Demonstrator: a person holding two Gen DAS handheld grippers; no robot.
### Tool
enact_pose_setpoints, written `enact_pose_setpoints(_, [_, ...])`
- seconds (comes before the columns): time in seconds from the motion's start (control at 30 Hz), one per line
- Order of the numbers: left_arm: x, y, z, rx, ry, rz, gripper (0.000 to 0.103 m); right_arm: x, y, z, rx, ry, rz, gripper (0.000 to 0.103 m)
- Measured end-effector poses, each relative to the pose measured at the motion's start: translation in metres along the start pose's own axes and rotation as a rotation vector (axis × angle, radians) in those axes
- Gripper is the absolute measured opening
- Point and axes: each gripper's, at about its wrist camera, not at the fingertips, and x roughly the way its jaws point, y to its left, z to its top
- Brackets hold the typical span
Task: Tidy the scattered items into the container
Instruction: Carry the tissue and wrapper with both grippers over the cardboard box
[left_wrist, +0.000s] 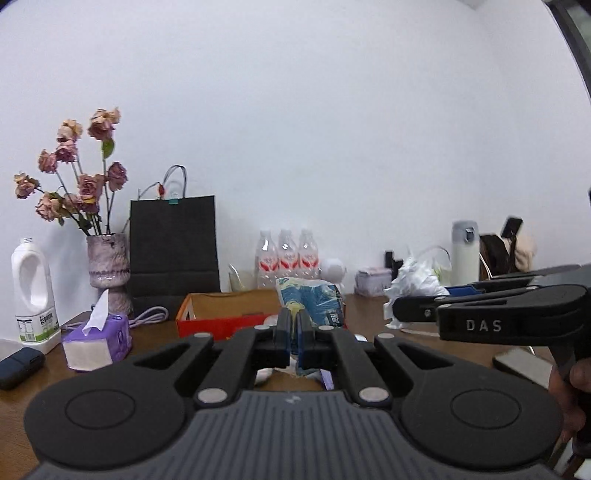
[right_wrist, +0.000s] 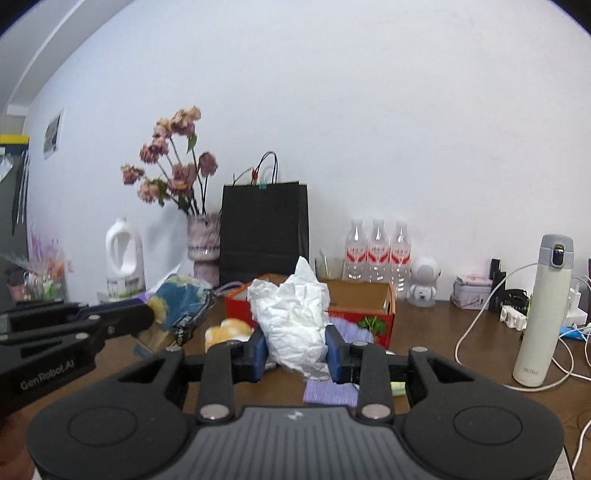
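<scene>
"DAS" on right tongs (left_wrist: 413, 314); "GenRobot.AI" on left tongs (right_wrist: 146, 317); small unreadable logo on white flask (right_wrist: 543, 314).

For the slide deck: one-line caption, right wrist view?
Right gripper holds crumpled white tissue before the red cardboard box; left gripper carries a blue packet.

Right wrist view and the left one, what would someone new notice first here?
Probably the crumpled white tissue clamped in the right hand-held gripper, in front of the red cardboard box. Next, the blue and yellow packet pinched by the left hand-held gripper, also close to that box. Behind, dried pink roses in a vase stand beside a black paper bag against the wall.
</scene>
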Motion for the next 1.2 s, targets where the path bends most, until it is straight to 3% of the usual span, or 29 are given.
enact_pose_setpoints(0.33, [0.048, 0.029, 0.011, -0.043, -0.014, 0.067, 0.004, 0.062, -0.013, 0.014, 0.038, 0.013, -0.008, 0.031])
enact_pose_setpoints(0.67, [0.155, 0.063, 0.039, -0.076, -0.062, 0.12, 0.004, 0.164, -0.047, 0.041, 0.016, -0.017, -0.077, 0.031])
enact_pose_setpoints(1.03, [0.283, 0.106, 0.055, -0.1, -0.115, 0.213, 0.004, 0.281, -0.075, 0.077, 0.015, -0.093, -0.088, 0.031])
enact_pose_setpoints(1.2, [0.331, 0.125, 0.051, -0.13, -0.065, 0.204, 0.004, 0.329, -0.093, 0.083, 0.082, -0.099, -0.067, 0.031])
